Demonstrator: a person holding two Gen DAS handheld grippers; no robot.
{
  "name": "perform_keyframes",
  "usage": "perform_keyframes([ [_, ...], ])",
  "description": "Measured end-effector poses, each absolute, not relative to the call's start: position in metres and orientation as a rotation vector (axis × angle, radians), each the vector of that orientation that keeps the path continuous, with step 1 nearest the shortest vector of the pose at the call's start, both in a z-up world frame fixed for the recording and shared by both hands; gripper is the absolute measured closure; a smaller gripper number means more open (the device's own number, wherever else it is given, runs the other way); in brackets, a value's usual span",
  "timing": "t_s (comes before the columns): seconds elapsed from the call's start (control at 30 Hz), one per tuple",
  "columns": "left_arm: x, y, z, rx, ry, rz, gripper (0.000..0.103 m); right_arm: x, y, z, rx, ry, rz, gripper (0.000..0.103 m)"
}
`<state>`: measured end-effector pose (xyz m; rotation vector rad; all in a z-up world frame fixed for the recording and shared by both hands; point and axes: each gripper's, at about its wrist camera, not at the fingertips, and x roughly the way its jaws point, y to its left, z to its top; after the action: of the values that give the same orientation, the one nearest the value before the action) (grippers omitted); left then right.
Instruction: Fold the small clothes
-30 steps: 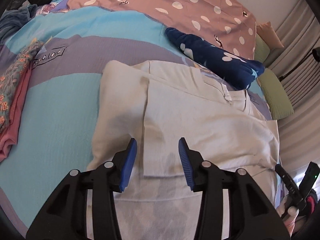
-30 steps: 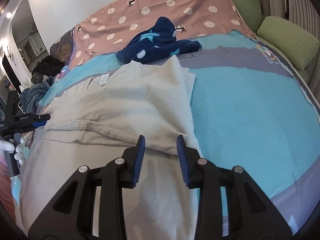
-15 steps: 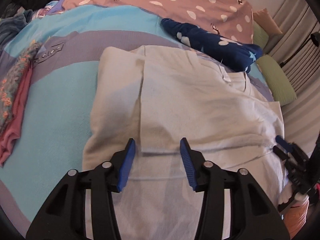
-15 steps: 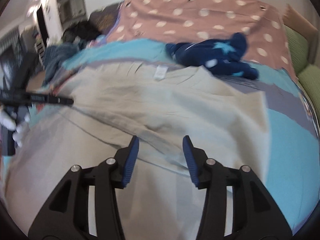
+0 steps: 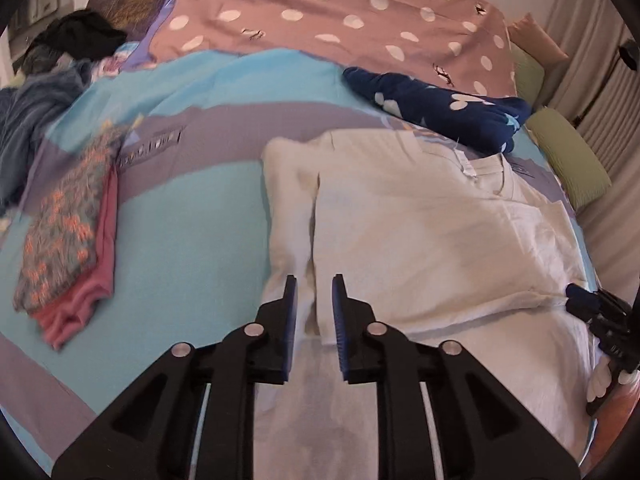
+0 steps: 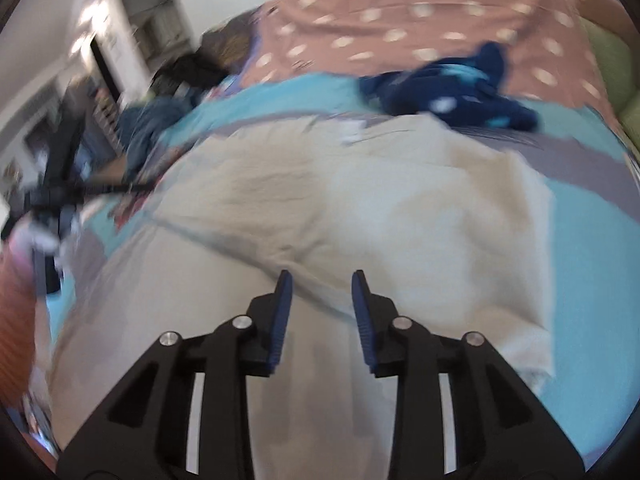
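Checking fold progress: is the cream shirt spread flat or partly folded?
Partly folded: the cream shirt has both sides turned in over its body, lower part still unfolded.

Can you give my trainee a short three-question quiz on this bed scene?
1. True or false: the cream shirt lies partly folded on the bed cover.
2. Which garment lies beyond the cream shirt's collar? A) navy star-print garment B) red towel C) black jacket
3. Fill in: the folded floral cloth rests on a ___ garment.

Key: 1 true; 2 A; 3 pink.
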<state>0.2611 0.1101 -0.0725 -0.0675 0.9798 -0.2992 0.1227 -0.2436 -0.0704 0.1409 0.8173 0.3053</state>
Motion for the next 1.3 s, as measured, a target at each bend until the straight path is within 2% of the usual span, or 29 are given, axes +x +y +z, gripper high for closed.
perform_keyframes([
  [0.13,0.257,0.084,-0.065,-0.097,0.949,-0.393,0.084,0.099,-0.304,-0.063,0.272,0.765,0.099,0.075],
  [0.23,0.262,0.028,-0.053,-0.053,0.931,-0.520,0.069,0.084,-0.325,-0.069,0.242,0.801,0.003,0.074],
  [0.3,0.266,-0.009,-0.045,-0.014,0.914,-0.601,0.056,0.076,-0.329,-0.076,0.223,0.834,-0.011,0.072],
  [0.37,0.271,-0.058,-0.038,0.036,0.906,-0.684,0.055,0.073,-0.331,-0.084,0.225,0.846,-0.014,0.068],
  [0.43,0.277,-0.105,-0.034,0.068,0.934,-0.751,0.049,0.072,-0.331,-0.092,0.253,0.846,0.000,0.064],
  [0.57,0.297,-0.207,-0.025,0.178,0.985,-0.829,0.040,0.071,-0.334,-0.100,0.276,0.825,0.013,0.063],
  [0.73,0.304,-0.299,-0.031,0.397,1.033,-0.862,0.040,0.067,-0.340,-0.104,0.315,0.806,0.031,0.062],
  [0.83,0.288,-0.348,-0.051,0.621,1.047,-0.866,0.040,0.066,-0.342,-0.106,0.336,0.799,0.054,0.059],
  [0.93,0.276,-0.370,-0.070,0.789,1.047,-0.831,0.040,0.064,-0.347,-0.107,0.370,0.791,0.070,0.059],
  [0.97,0.272,-0.374,-0.077,0.836,1.048,-0.816,0.042,0.064,-0.347,-0.107,0.377,0.789,0.073,0.059],
  [1.03,0.273,-0.376,-0.086,0.853,1.070,-0.800,0.054,0.062,-0.347,-0.107,0.383,0.787,0.075,0.059],
  [1.07,0.277,-0.376,-0.090,0.841,1.096,-0.783,0.071,0.062,-0.347,-0.107,0.382,0.787,0.074,0.059],
  [1.1,0.281,-0.374,-0.093,0.825,1.115,-0.775,0.097,0.062,-0.347,-0.107,0.380,0.787,0.072,0.059],
  [1.13,0.285,-0.377,-0.094,0.804,1.131,-0.774,0.101,0.062,-0.346,-0.107,0.376,0.787,0.069,0.059],
  [1.2,0.292,-0.382,-0.093,0.739,1.135,-0.786,0.102,0.062,-0.346,-0.106,0.373,0.785,0.057,0.062],
  [1.27,0.297,-0.389,-0.091,0.661,1.122,-0.799,0.103,0.060,-0.348,-0.107,0.386,0.783,0.029,0.075],
  [1.3,0.298,-0.393,-0.090,0.620,1.111,-0.818,0.103,0.059,-0.351,-0.108,0.407,0.781,0.022,0.077],
])
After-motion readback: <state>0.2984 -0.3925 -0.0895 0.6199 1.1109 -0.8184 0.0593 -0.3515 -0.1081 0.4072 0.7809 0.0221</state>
